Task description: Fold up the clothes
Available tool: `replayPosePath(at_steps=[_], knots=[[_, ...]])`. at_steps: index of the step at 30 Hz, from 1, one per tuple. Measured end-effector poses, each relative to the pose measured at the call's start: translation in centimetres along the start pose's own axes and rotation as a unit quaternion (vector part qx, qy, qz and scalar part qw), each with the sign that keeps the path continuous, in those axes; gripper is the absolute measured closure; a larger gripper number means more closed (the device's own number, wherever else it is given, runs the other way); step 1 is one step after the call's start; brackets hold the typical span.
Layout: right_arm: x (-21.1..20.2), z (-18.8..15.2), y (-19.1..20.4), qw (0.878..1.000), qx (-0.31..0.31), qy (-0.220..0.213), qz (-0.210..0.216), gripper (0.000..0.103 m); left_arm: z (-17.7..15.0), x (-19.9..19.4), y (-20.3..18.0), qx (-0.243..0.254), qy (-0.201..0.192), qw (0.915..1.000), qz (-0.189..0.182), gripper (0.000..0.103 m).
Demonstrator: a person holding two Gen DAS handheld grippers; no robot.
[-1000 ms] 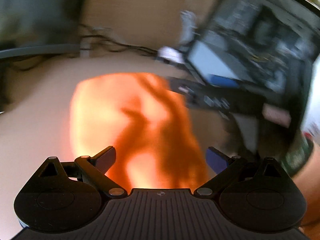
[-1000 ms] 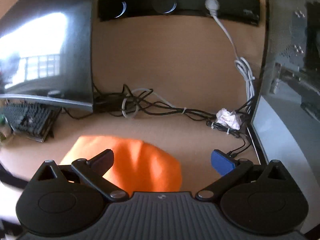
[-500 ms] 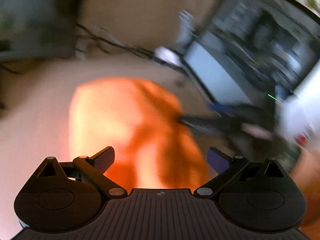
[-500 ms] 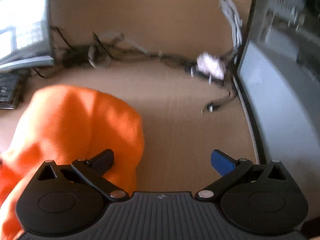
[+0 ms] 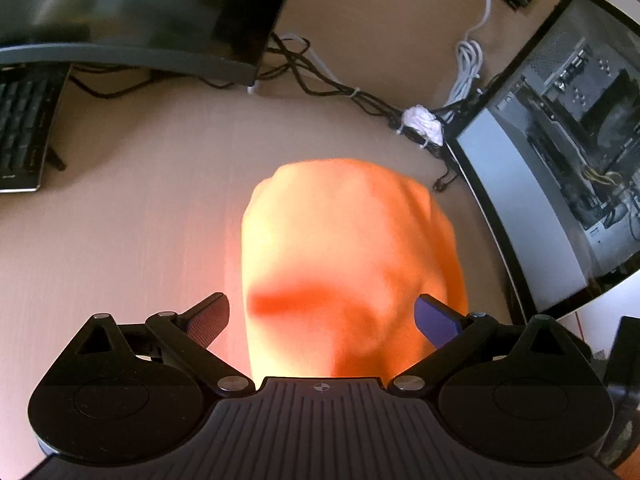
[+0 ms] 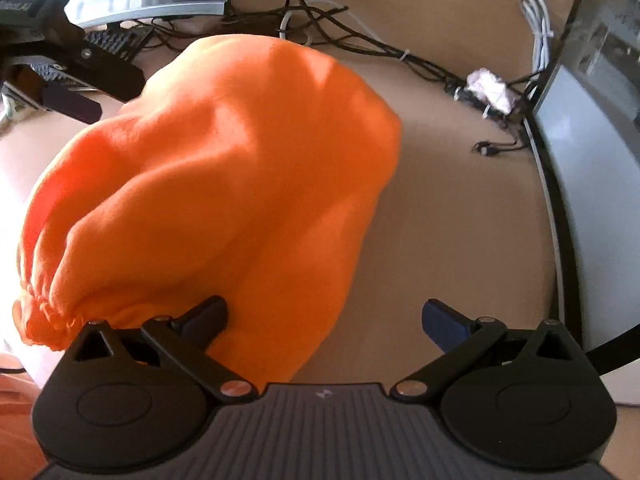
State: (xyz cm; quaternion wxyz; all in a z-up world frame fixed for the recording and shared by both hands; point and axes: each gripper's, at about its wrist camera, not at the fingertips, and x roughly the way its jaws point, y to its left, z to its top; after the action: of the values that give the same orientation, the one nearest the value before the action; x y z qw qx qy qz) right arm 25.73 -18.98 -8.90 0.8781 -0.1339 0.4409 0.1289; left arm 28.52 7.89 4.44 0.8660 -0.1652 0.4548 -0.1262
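Observation:
An orange garment (image 5: 344,256) lies bunched on the tan desk (image 5: 132,220); it also shows in the right wrist view (image 6: 224,184), with a gathered elastic hem at its near left end. My left gripper (image 5: 322,318) is open just above the garment's near end, jaws apart to either side of it. It also shows in the right wrist view (image 6: 70,92), at the garment's far left. My right gripper (image 6: 324,318) is open at the garment's near right edge, its left finger (image 6: 204,316) against the cloth.
A monitor (image 5: 132,12) and a keyboard (image 5: 24,128) stand at the back left. Tangled cables (image 5: 328,80) and a white wad (image 5: 422,122) lie at the back. An open computer case (image 5: 568,160) stands at the right.
The left view has turned left and steadied over the garment. The right gripper has dropped down and moved in on the garment, which now fills its view.

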Motion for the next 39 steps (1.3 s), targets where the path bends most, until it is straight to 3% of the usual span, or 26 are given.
replayPosePath(at_steps=[2, 5, 6, 9, 11, 13, 19, 24, 28, 31, 35, 39], knots=[[0.0, 0.2, 0.3, 1.000, -0.014, 0.000, -0.008, 0.000, 0.8, -0.9, -0.3, 0.008, -0.031, 0.9992, -0.023, 0.002], [0.2, 0.4, 0.9, 1.000, -0.012, 0.000, -0.018, 0.000, 2.3, -2.6, -1.0, 0.015, -0.073, 0.9900, -0.119, 0.002], [0.4, 0.4, 1.2, 1.000, -0.009, 0.001, -0.021, 0.000, 2.7, -2.6, -1.5, 0.022, -0.072, 0.9855, -0.152, 0.002], [0.4, 0.7, 1.6, 0.999, -0.005, -0.003, -0.032, 0.000, 3.7, -0.3, -3.1, 0.048, -0.050, 0.9830, -0.170, 0.002], [-0.3, 0.0, 1.3, 0.999, -0.002, -0.004, -0.037, 0.000, 4.0, 3.4, -3.4, 0.049, -0.004, 0.9933, -0.104, 0.002], [-0.7, -0.3, 1.4, 0.999, 0.004, -0.006, -0.037, 0.000, 3.6, 6.9, -3.1, 0.047, 0.041, 0.9969, -0.048, 0.002], [-2.9, 0.0, 0.9, 0.999, 0.021, -0.030, -0.035, 0.000, 0.4, 7.1, -3.5, 0.143, 0.014, 0.9892, -0.031, 0.000], [-4.8, 2.2, 1.9, 0.995, -0.007, -0.089, 0.038, 0.000, 1.7, 7.5, -2.4, 0.099, 0.004, 0.9923, -0.075, 0.000], [-0.2, 2.4, 3.6, 0.999, -0.027, -0.029, 0.001, 0.000, 2.8, 5.2, -2.1, 0.057, -0.003, 0.9948, -0.085, 0.000], [0.1, 2.4, 2.7, 0.999, 0.003, -0.025, 0.021, 0.000, 2.2, 2.4, -0.4, 0.035, -0.021, 0.9958, -0.082, 0.000], [-0.2, 2.4, 2.2, 0.999, 0.000, -0.022, 0.024, 0.000, 0.7, 2.4, 2.5, -0.011, -0.003, 0.9998, -0.014, 0.000], [-2.8, 3.3, -0.5, 0.998, 0.020, -0.051, 0.019, 0.000, -0.2, 3.4, 1.9, 0.034, 0.015, 0.9979, 0.054, 0.000]])
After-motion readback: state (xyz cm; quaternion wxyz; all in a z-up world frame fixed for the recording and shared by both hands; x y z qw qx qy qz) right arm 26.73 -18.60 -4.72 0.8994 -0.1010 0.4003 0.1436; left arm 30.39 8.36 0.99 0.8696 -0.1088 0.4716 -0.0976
